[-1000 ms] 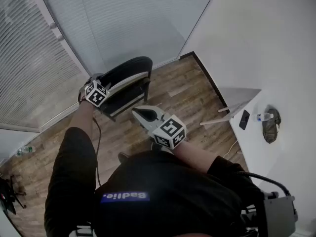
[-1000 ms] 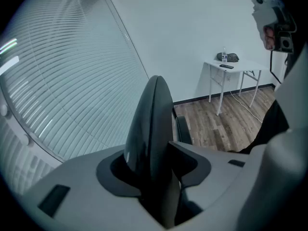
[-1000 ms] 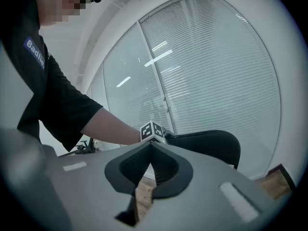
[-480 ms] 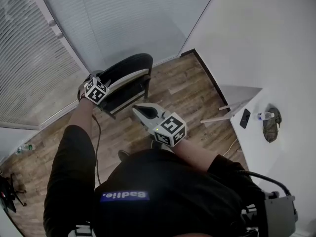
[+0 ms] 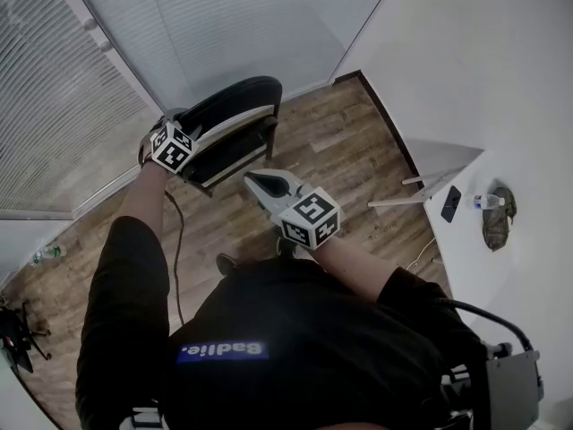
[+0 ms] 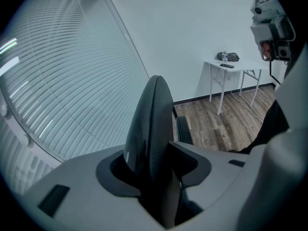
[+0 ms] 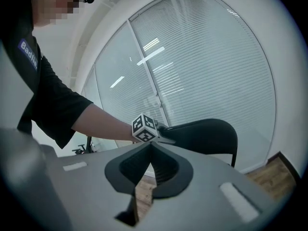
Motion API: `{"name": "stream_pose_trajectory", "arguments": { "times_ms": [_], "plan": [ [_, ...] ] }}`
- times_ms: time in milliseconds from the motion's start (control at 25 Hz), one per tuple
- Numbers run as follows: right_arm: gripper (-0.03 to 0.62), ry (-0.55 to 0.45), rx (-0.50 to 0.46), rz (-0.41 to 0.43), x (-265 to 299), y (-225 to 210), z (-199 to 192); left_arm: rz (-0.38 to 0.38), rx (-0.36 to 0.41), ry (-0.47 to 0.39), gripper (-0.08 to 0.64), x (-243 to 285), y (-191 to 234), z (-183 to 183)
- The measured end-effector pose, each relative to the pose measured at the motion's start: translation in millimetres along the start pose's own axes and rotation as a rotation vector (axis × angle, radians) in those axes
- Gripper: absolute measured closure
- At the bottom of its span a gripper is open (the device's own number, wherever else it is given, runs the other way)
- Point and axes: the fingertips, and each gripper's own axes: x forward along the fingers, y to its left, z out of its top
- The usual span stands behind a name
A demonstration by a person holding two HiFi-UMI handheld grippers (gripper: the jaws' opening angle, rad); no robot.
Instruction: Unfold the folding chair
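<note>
the folding chair (image 5: 235, 133) is being held upright on the wood floor (image 5: 333, 158), backed right up to the window blinds (image 5: 72, 124). the top edge of its black backrest is being gripped by the left gripper (image 6: 151, 150), with the jaws clamped on either side of it near the chair's upper left corner. the right gripper (image 5: 252, 183) is being held just in front of the chair, not touching it, jaws squeezed fully together on nothing. well off to the chair's right, a white table (image 5: 461, 240) is being taken up by a phone (image 5: 450, 203), a bottle (image 5: 486, 202) and a dark pouch (image 5: 495, 225).
</note>
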Motion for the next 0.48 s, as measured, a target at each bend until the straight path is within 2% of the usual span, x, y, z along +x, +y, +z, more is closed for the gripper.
{"name": "stream_pose_trajectory", "arguments": {
  "times_ms": [480],
  "plan": [
    [0.589,0.12,0.128,-0.082,30,-61,-70,0.005,0.003,0.001,0.385,5,2,2]
  ]
}}
